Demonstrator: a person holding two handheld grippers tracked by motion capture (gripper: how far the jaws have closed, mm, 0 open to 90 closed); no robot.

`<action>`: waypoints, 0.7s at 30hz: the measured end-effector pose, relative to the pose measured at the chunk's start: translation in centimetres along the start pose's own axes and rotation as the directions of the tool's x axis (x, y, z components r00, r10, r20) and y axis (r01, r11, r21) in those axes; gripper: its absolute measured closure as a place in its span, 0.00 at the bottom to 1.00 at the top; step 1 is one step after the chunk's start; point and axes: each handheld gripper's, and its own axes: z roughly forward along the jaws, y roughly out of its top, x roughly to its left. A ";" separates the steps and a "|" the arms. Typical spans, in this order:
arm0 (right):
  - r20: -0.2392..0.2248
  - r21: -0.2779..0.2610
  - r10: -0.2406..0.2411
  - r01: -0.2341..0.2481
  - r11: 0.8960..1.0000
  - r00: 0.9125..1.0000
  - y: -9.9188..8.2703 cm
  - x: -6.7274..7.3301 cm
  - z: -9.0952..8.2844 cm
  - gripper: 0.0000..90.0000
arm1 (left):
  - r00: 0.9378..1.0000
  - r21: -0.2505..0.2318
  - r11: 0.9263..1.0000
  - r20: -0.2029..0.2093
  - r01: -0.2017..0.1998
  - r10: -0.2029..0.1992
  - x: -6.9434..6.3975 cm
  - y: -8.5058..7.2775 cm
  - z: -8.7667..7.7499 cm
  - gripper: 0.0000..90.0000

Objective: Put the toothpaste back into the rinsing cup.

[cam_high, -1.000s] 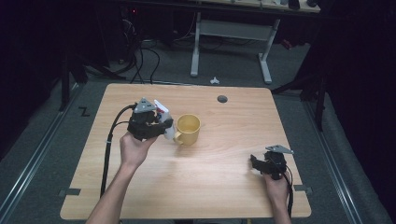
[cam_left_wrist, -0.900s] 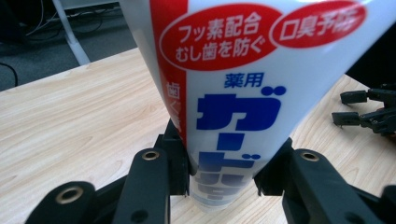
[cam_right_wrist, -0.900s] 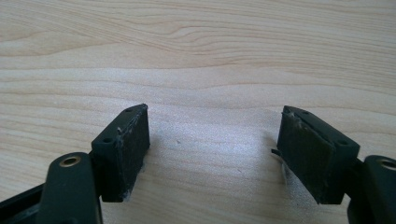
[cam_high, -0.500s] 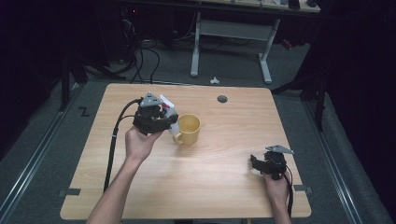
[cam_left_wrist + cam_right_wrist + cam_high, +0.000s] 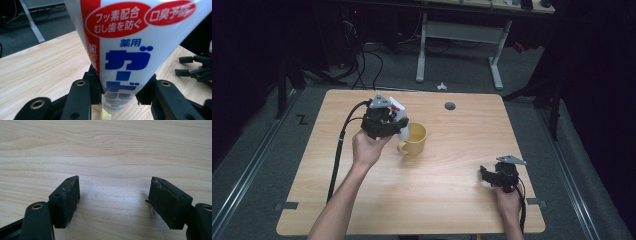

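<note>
Toothpaste tube (image 5: 120,57) being pinched in left gripper (image 5: 401,131), yellow mug (image 5: 414,139) just beside; right gripper (image 5: 115,202) resting spread, nothing between.

The toothpaste tube (image 5: 125,50) carried all the readable print, seen in the left gripper view. Two red ovals near its upper part bore white Japanese text, the left one reading フッ素配合 over むし歯を防ぐ and the right one 口臭予防, its last character blurred. Below them stood 薬用 in blue, then large blue katakana beginning ガー, cut off by the jaws, while white characters ran down the red stripe along the tube's left edge, too partial to read.
</note>
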 end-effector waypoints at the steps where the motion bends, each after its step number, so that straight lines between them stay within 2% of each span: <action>1: 0.000 -0.001 -0.002 0.002 1.000 1.000 0.0 0.0 0.0 0.28 | 1.000 0.001 1.000 -0.001 -0.004 0.004 -0.1 0.1 0.2 0.71; 12: 0.000 0.000 0.000 0.000 1.000 1.000 0.0 0.0 0.0 0.28 | 1.000 0.015 1.000 0.001 -0.019 0.019 -0.4 0.4 1.8 0.71; 21: 0.000 0.000 0.000 0.000 1.000 1.000 0.0 0.0 0.0 0.28 | 1.000 0.016 1.000 -0.018 -0.022 0.022 -0.5 0.4 3.0 0.71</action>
